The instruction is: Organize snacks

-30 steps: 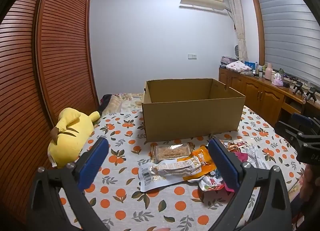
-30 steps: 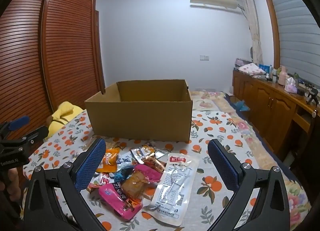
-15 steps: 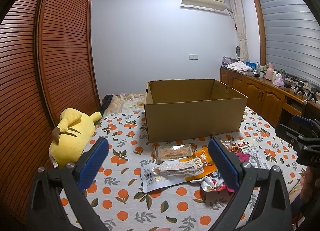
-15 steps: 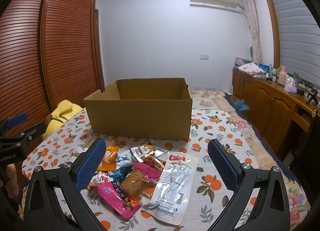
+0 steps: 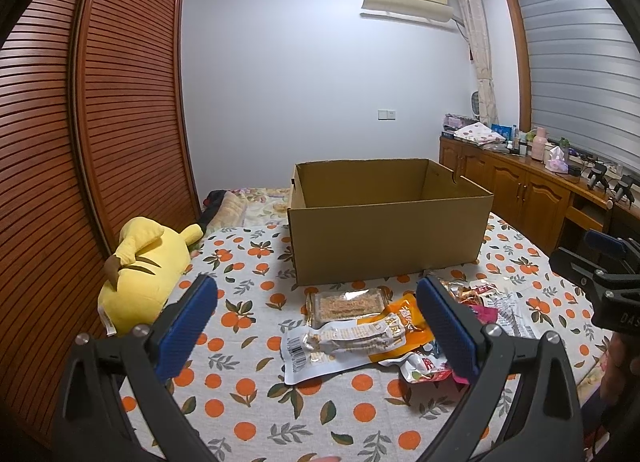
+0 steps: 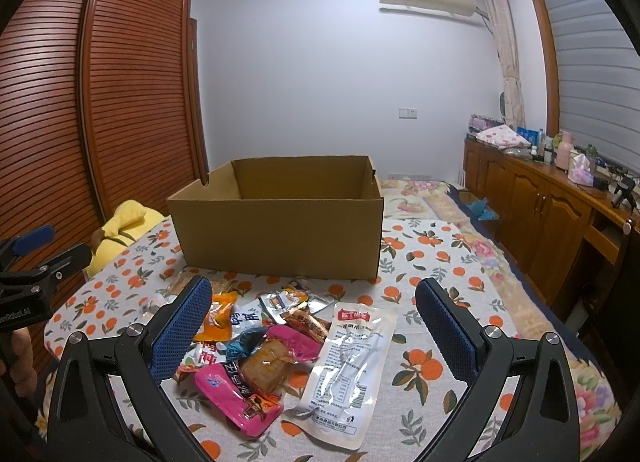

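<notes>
While the cardboard box [image 6: 280,229] stands open, its floor is hidden.

The left gripper [image 5: 316,326] is a black plastic frame with two triangular cut-out arms; its fingers [image 5: 186,328] carry blue dimpled pads; silver round screws sit at the finger joints; the right gripper [image 6: 312,326] is built alike; white lettering marks each gripper's black side block.
</notes>
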{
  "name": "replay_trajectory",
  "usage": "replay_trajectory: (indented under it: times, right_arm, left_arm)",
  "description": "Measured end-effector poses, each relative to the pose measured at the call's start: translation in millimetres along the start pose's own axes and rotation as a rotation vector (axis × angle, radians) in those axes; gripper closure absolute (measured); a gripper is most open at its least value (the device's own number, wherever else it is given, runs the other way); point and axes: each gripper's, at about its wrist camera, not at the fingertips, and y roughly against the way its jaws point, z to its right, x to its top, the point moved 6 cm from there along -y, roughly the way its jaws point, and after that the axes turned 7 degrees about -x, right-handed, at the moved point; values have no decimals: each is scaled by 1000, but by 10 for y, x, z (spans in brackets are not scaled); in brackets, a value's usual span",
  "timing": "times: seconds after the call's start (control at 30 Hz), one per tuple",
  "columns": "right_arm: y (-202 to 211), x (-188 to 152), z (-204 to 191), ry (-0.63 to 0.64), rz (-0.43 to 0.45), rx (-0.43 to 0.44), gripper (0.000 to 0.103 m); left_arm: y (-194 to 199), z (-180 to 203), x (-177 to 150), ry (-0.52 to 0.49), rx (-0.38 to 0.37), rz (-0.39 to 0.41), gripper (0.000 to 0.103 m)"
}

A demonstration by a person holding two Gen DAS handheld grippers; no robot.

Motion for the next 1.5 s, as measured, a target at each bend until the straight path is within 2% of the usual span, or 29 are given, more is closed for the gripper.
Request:
replay_trajectory:
  times: [0.8, 1.5]
  right_arm:
    - [4, -39, 14, 6, -8, -1, 0]
    - [-130, -267, 195, 24, -105, -4, 1]
  left_arm:
    - [-37, 78, -71, -7, -15, -16, 2]
    - [-344, 239, -351, 2, -132, -123, 2]
